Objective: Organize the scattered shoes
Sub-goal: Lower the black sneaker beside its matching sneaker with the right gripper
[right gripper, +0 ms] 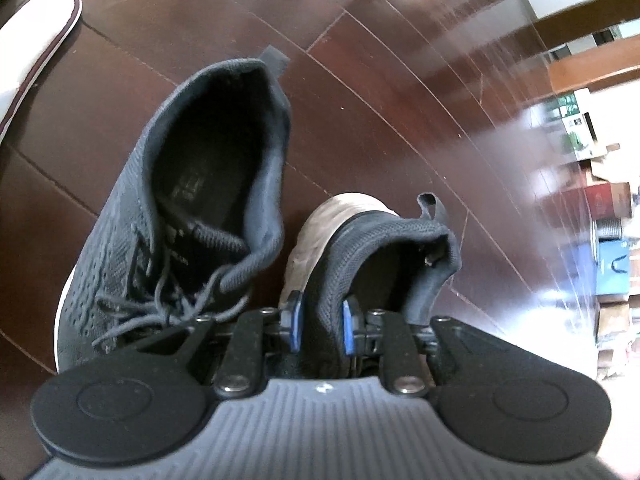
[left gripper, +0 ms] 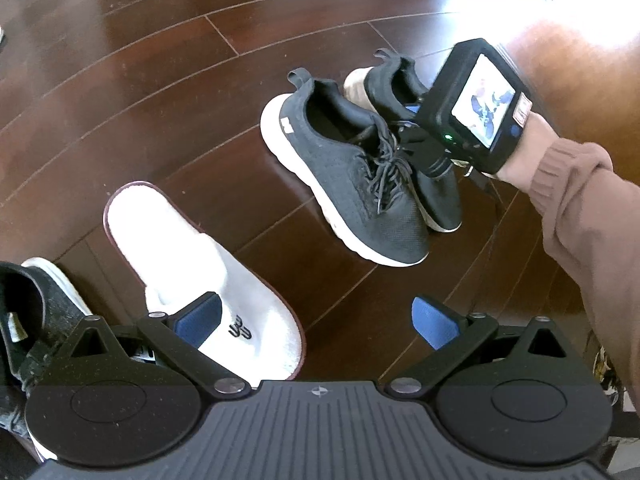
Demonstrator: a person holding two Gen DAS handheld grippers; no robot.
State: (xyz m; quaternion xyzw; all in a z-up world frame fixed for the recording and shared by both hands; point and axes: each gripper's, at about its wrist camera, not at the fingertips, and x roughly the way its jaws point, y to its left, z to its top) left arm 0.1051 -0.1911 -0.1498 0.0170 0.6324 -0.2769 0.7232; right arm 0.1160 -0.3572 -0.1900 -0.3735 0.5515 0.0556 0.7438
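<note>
Right tool (right gripper: 320, 320): both blue pads pressed on the side wall of a dark knit sneaker (right gripper: 384, 248), one pad outside, one inside the collar; clamped on it. This sneaker is tilted onto its side, its pale worn sole turned left toward its mate. In the left wrist view the same sneaker (left gripper: 400, 84) sits mostly behind the right tool's camera body, which is held by a hand (left gripper: 532, 148) in a brown knit sleeve (left gripper: 580, 216).

Second dark sneaker (right gripper: 168, 216), laces loose, stands upright on its white sole on the floor, just beside the held one at the left; whether they touch cannot be told. In the left wrist view it (left gripper: 352, 176) lies toe toward the camera.

Left tool (left gripper: 316, 322): fingers spread wide, nothing between the pads, above the dark wooden floor (left gripper: 160, 80). Its left pad overlaps the toe of a white fluffy slipper (left gripper: 200, 268) with a dark red edge and a small dark logo. Further left, at the frame edge, part of another dark shoe (left gripper: 36, 320) with a white sole.
</note>
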